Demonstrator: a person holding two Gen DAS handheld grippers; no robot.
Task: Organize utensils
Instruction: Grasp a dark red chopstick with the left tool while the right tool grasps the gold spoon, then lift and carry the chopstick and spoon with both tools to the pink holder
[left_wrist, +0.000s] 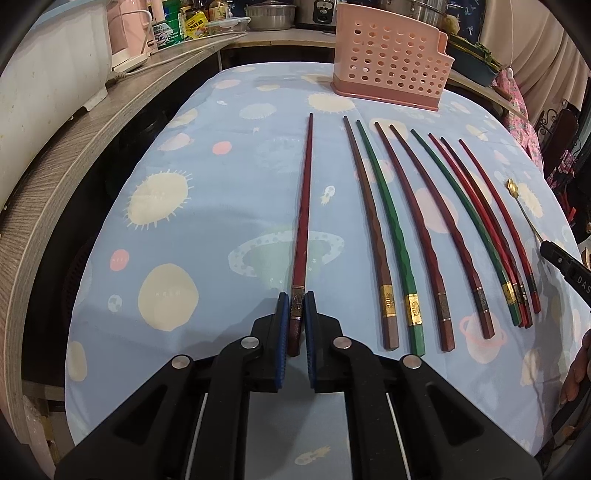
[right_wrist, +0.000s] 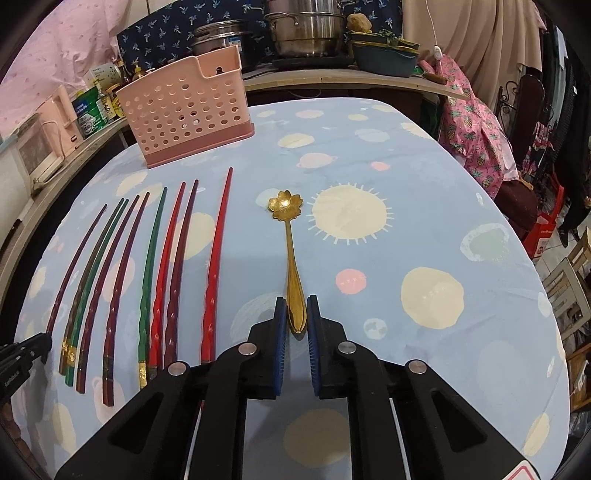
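A dark red chopstick (left_wrist: 303, 221) lies on the tablecloth, apart from a row of several red, green and brown chopsticks (left_wrist: 424, 236) to its right. My left gripper (left_wrist: 297, 302) has its blue pads on either side of the dark red chopstick's thick end, closed on it. A gold flower-shaped spoon (right_wrist: 290, 251) lies right of the chopstick row (right_wrist: 155, 280). My right gripper (right_wrist: 297, 310) is closed on the spoon's handle end. A pink perforated utensil holder (left_wrist: 388, 62) stands at the table's far side; it also shows in the right wrist view (right_wrist: 188, 110).
The table wears a light blue planet-print cloth (right_wrist: 406, 184). A wooden counter (left_wrist: 92, 122) with bottles and appliances runs along the left. Steel pots (right_wrist: 306, 33) stand behind the table. Chairs and hanging clothes (right_wrist: 476, 140) are at the right.
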